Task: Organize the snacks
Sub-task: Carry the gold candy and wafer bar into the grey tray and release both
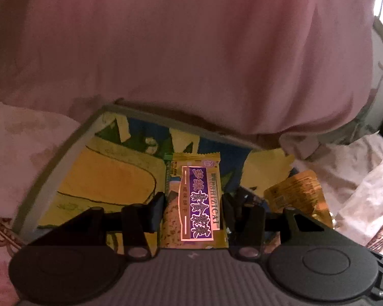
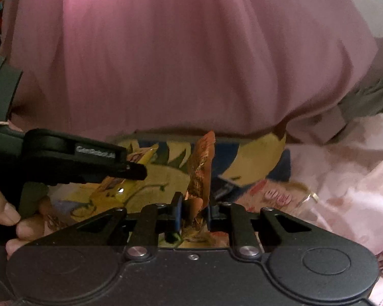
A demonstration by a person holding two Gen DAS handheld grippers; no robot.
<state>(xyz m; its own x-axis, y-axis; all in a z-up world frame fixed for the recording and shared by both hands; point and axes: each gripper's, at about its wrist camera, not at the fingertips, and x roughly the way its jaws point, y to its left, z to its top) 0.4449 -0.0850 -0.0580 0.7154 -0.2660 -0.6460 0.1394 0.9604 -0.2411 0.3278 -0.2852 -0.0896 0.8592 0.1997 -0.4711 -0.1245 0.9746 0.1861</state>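
My left gripper (image 1: 194,205) is shut on a yellow snack packet with a purple label (image 1: 195,199), held flat above a box with a yellow and blue cartoon print (image 1: 109,176). My right gripper (image 2: 194,210) is shut on a crumpled orange snack packet (image 2: 200,168), which stands upright between the jaws. The orange packet also shows in the left wrist view (image 1: 297,196) at the right. The left gripper shows in the right wrist view (image 2: 130,168) at the left, over the same box (image 2: 255,158), holding the yellow packet (image 2: 122,188).
A person in a pink garment (image 1: 191,51) fills the upper half of both views, close behind the box. Pale floral bedding (image 1: 25,142) surrounds the box. A clear plastic wrapper with red print (image 2: 280,196) lies at the right.
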